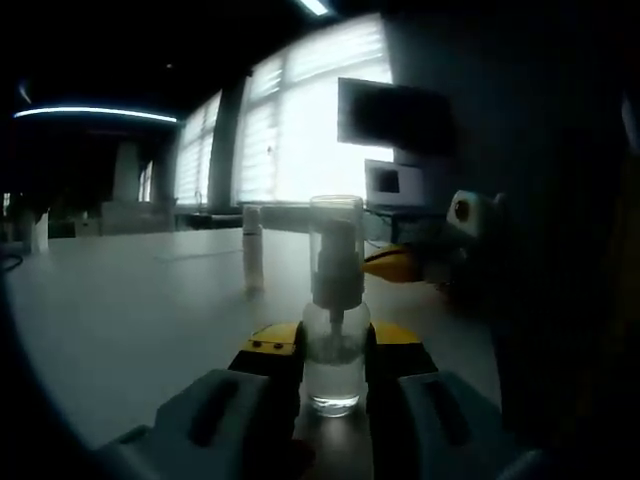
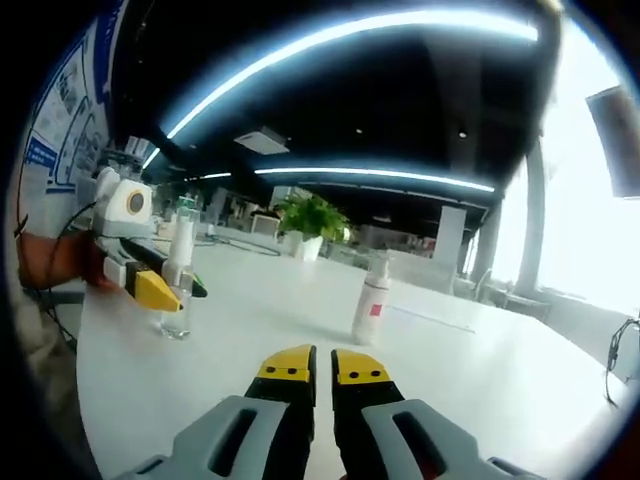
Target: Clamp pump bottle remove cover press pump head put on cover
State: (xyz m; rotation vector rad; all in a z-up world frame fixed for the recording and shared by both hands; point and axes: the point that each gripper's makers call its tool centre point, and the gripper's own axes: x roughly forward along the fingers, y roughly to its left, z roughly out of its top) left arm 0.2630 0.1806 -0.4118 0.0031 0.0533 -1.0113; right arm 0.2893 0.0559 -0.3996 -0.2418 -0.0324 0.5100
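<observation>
Between my left gripper's (image 1: 335,375) yellow-tipped jaws stands the clear pump bottle (image 1: 334,345), upright on the pale table (image 1: 130,320). The jaws press against its lower body from both sides, so I judge it clamped. Its long axis runs straight up. A clear cover (image 1: 336,235) sits over the pump head (image 1: 335,268), so the cover is not yet off.

From the right gripper view, my right gripper (image 2: 323,368) has its jaws nearly together, a thin dark gap between the yellow tips, and nothing held. The clamped bottle (image 2: 178,285) lies ahead and to the left of it, well apart across bare table (image 2: 480,390), with the left gripper (image 2: 150,285) reaching in from the left edge and a hand (image 2: 60,262) behind it. The cover is the upper part of that bottle, and I judge my right gripper must travel left and forward, spread its jaws, then close around the cover and lift along the bottle's upright axis.

Only the left gripper view shows how the jaws meet the bottle and the pump head inside the cover. It also shows the right gripper (image 1: 400,264) at the right, beyond the bottle. Only the right gripper view gives the free gripper's spacing from the bottle. A second, white pump bottle (image 2: 371,300) with a red label stands ahead and slightly right, near a potted plant (image 2: 312,222) further back; in the left gripper view it (image 1: 253,250) appears as a pale bottle behind and left of the clamped one.
</observation>
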